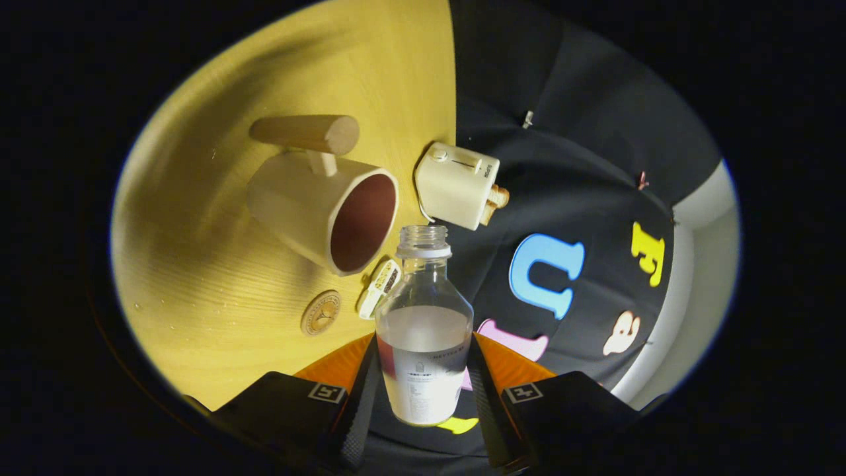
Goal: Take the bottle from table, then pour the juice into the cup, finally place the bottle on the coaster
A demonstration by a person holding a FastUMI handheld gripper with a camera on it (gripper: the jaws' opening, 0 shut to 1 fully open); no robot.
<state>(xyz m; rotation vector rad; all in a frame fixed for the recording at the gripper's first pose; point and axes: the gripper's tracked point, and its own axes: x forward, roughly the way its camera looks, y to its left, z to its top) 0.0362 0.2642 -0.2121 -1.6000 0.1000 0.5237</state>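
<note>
Table (pixel 198 277) yellow wood, black cloth wall (pixel 581 132) behind; hand-held gripper (pixel 423 390) clamps bottle (pixel 423 330); cup (pixel 324 211), coaster (pixel 321 313) beyond.

- A wooden table (pixel 198 284) with a yellowish top and fine straight grain; the surface looks tipped steeply, its far edge running straight against the dark backdrop.
- Light falls unevenly on the wood: a bright patch low down, a broad soft shadow across the upper part.
- Black cloth wall (pixel 581 132) behind the table, creased in long folds and pinned in a few spots.
- Past the cloth's edge, a pale plain surface (pixel 707 264), grey-white, possibly a room wall.
</note>
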